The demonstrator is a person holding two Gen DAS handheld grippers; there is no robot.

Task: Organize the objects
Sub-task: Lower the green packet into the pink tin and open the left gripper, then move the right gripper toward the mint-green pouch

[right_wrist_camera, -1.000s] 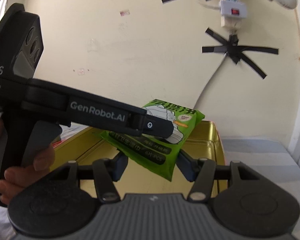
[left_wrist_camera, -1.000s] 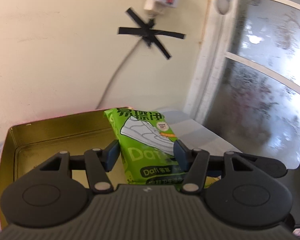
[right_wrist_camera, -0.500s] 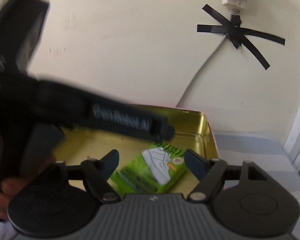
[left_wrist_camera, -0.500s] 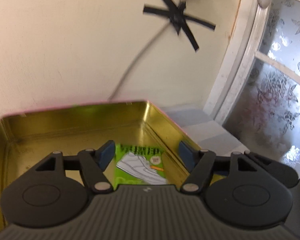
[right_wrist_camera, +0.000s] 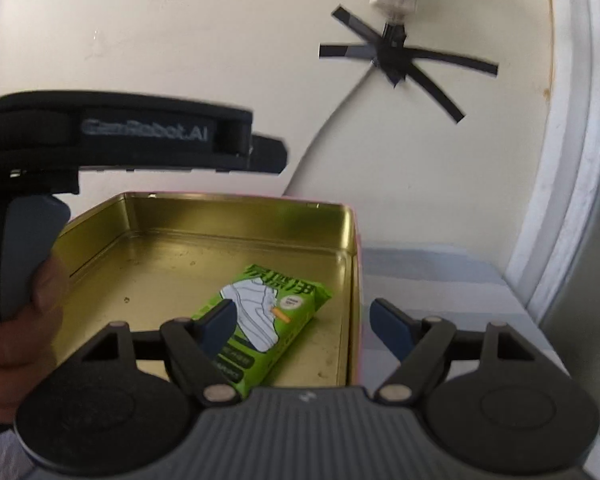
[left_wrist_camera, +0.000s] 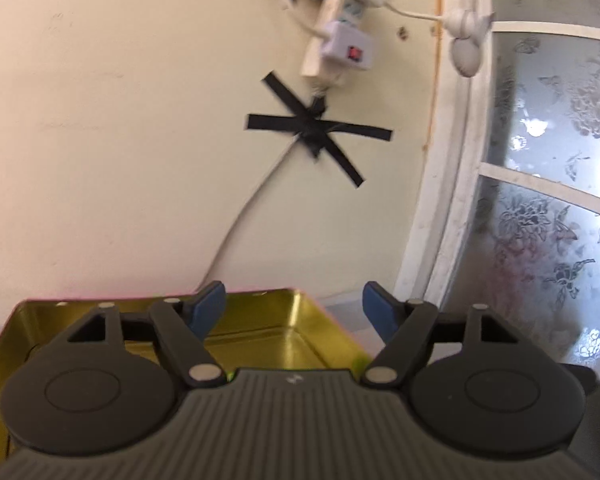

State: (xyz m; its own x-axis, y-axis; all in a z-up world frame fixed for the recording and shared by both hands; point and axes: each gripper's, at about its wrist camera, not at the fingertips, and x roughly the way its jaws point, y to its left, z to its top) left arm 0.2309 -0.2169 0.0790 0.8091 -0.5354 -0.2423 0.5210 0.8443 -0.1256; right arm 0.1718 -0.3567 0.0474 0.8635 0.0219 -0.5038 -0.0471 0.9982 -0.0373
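Green wipes packet lies flat on the floor of the gold tin tray, toward the tray's right wall and nearer the front than the back; its white shoe print faces up. Nothing grips it.

Your right tongs stand wide, nothing between the blue pads. In the right wrist view the left pad overlaps the packet's near left edge; contact cannot be told from this angle. The right pad sits outside the tray's right wall, over the striped cloth on the counter.

Your left tongs are also spread wide and hold nothing. Through the left wrist view you see only the tray's far right corner below them; a thin sliver of green shows at the tool body's front edge, too small to identify for certain. In the right wrist view your left hand holds that tool by its handle at the tray's left side, with the tool's black arm reaching over the tray's back left corner.

Background: cream wall with black tape cross, white power strip above it, cable running down behind the tray, frosted floral window to the right.
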